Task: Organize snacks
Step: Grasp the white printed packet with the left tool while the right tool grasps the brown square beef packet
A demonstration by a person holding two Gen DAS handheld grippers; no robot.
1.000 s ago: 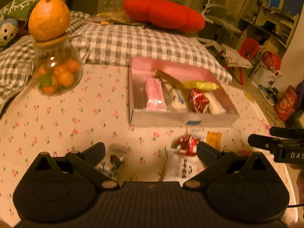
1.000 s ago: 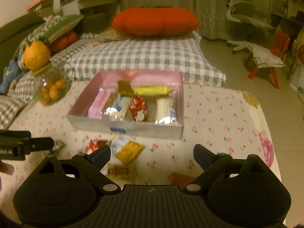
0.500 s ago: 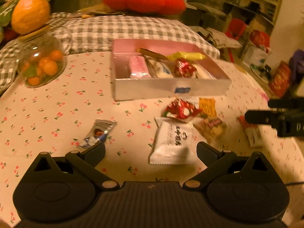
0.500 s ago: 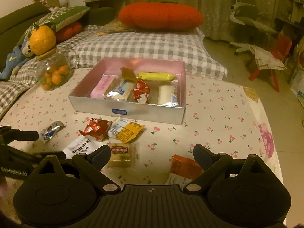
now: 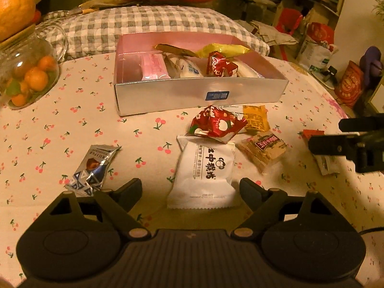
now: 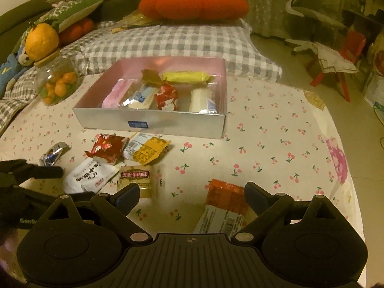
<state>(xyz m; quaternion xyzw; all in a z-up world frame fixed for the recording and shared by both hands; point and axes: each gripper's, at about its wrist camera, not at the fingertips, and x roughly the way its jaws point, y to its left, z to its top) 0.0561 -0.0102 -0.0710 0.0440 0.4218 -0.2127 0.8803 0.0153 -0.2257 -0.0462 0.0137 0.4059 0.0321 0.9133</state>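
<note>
In the left wrist view, the blue foil candy lies at lower left just beside the left finger of the left gripper, whose jaws have just been closing yet grip nothing; the white packet sits between them, untouched. The silver box stands above centre, bare cloth to its left. The right gripper is spread, the orange packet inside its right finger; the tablecloth is bare to the right up to its rounded edge.
</note>
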